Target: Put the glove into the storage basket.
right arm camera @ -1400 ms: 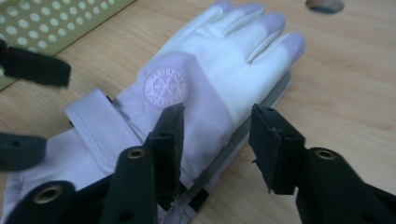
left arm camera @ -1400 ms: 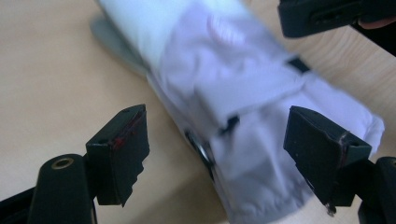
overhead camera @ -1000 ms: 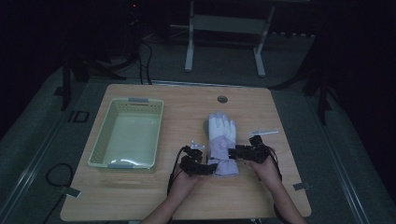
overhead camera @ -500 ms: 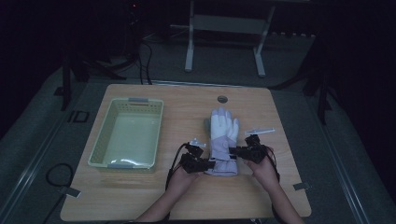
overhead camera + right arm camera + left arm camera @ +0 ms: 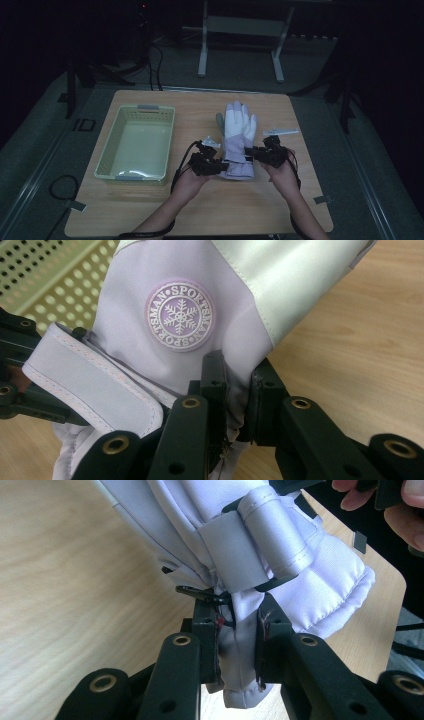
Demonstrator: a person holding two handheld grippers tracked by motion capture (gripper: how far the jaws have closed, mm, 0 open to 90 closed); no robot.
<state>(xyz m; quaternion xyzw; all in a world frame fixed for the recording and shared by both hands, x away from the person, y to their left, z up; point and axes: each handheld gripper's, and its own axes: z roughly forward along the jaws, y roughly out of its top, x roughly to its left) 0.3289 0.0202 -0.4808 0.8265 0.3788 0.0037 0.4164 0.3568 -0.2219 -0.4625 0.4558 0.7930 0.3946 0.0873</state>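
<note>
The wooden table [image 5: 150,210] spans the centre of the high view, on a dark floor. A pale green basket [image 5: 136,144] stands on the table at centre left, its perforated wall also visible at the upper left of the right gripper view [image 5: 45,270]. The glove [image 5: 238,137], white at the fingers and lilac at the cuff, lies right of centre in the high view with its fingers pointing to the top of the frame and its cuff toward the bottom. The left gripper [image 5: 214,166] sits at the lower left edge of the cuff; in the left gripper view its jaws are clamped on a fold of lilac cuff fabric [image 5: 237,652] at bottom centre, with the strap and padded cuff rising above them. The right gripper [image 5: 260,154] sits at the right edge of the cuff; in the right gripper view its jaws pinch the glove fabric [image 5: 239,390] at bottom centre, just below a round snowflake badge [image 5: 180,316]. Both sets of jaws have just been closing, and each now has glove fabric pressed between its pads. A small white strip [image 5: 280,132] lies on the table just right of the glove. A small dark round mark [image 5: 239,103] sits on the tabletop above the glove's fingertips.
</note>
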